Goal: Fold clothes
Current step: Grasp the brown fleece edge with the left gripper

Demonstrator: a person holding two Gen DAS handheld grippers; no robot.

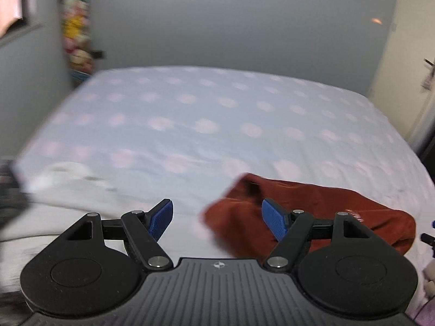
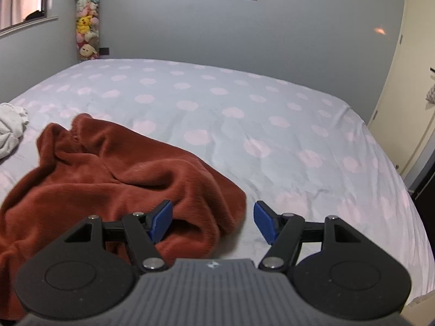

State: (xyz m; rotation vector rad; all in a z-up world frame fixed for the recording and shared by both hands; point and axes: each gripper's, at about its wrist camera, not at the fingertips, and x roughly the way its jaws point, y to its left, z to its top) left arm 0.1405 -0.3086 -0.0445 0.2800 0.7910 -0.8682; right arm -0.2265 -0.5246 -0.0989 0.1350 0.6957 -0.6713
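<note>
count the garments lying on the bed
2. The rust-red fleece garment lies crumpled on the near left part of the bed, just ahead of the right gripper. A white garment sits bunched at the far left edge, partly cut off; others may lie out of view.

We see a bed [image 2: 217,114] in a pale sheet dotted pink, grey walls [image 2: 176,27] behind, a window [image 2: 21,0] at left, a cream door [image 2: 402,81] at right, hanging plush toys [image 2: 87,24] in the corner.

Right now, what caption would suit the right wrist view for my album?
Open right gripper poised over a crumpled rust-red fleece garment on a pink-dotted bedsheet.
</note>
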